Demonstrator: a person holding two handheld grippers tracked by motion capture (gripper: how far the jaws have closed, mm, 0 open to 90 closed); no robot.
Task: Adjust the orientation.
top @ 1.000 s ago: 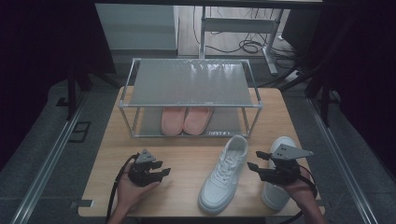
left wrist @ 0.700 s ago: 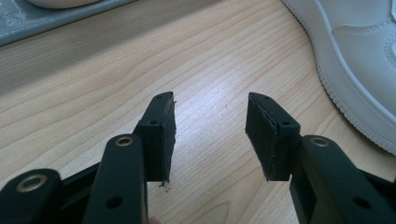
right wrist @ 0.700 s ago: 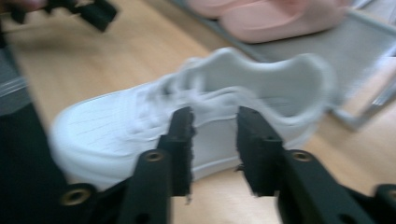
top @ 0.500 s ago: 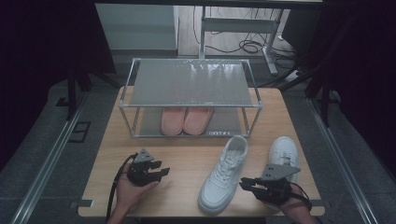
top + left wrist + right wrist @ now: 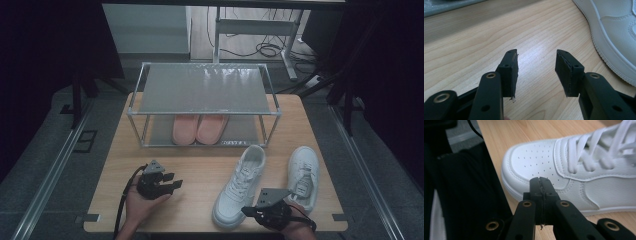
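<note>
While both white sneakers lie out on the table (image 5: pixel 200 170), we judge the shoe-tidying barely begun: the rack (image 5: pixel 202 90) near the table's far edge holds just a pink pair (image 5: pixel 199 128) on its lower shelf, and its top shelf is bare. We read the left white sneaker (image 5: pixel 239 187) as the one being worked on; it lies slanted, toe toward the near edge, right of the table's middle. Its mate (image 5: pixel 302 175) lies near the right edge.

Our right gripper (image 5: pixel 267 212) sits at the near edge, just beside that sneaker's toe. Its jaws have just been closing and now meet with nothing between them, so no grip is made yet. Our left gripper (image 5: pixel 161 184) rests toward the near left corner, jaws apart and empty. Picking up, carrying and shelving both sneakers remain to be done.

From above we see the whole layout but not the jaw tips clearly. Through the right gripper view we see the pads (image 5: pixel 541 185) pressed together in front of the perforated toe (image 5: pixel 536 162). Through the left gripper view we see bare wood between its fingers (image 5: pixel 512 67) and the sneaker's side (image 5: pixel 614 32) off to one side.
</note>
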